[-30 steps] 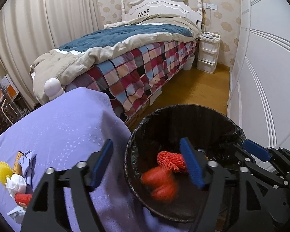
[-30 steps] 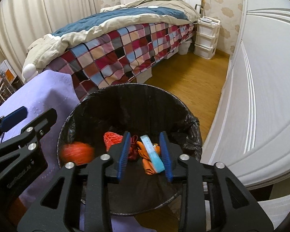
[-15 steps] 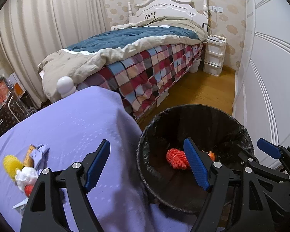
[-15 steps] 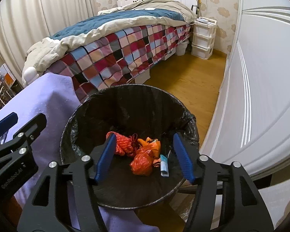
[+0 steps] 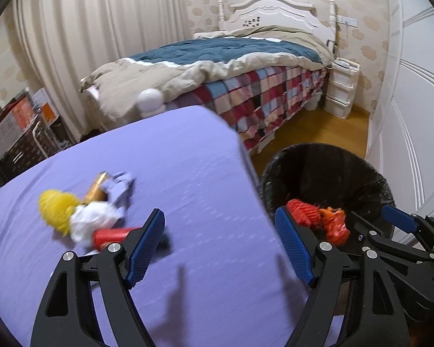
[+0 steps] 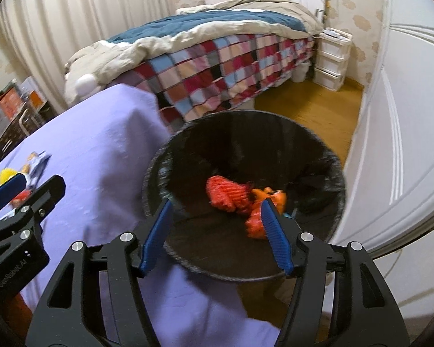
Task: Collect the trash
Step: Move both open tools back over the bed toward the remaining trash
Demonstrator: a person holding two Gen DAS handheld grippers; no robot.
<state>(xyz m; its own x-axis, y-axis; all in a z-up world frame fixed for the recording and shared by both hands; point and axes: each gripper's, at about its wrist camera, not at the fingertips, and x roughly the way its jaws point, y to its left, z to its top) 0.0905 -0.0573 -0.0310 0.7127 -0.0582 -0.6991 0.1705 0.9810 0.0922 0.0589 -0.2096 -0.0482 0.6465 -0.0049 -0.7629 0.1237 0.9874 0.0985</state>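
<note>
A black-lined trash bin (image 5: 329,170) (image 6: 275,133) stands on the floor beside the purple-covered table (image 5: 173,173). Inside lie orange-red net and wrapper pieces (image 6: 231,193). A pile of trash lies on the table at the left: a yellow net ball (image 5: 56,211), white crumpled paper (image 5: 91,219), a red piece (image 5: 110,235) and a purple wrapper (image 5: 118,188). My left gripper (image 5: 220,245) is open and empty above the table, right of the pile. My right gripper (image 6: 215,234) is open and empty over the bin's near rim.
A bed with a plaid cover (image 5: 260,98) stands behind the table and bin. A white wardrobe (image 6: 405,115) lines the right side. White plastic drawers (image 5: 341,89) stand by the headboard. Boxes and a rack (image 5: 17,127) stand at far left.
My right gripper opened and dropped its trash into the bin. Both grippers have swung left, from over the bin toward the table; the trash pile is now closer to my left gripper.
</note>
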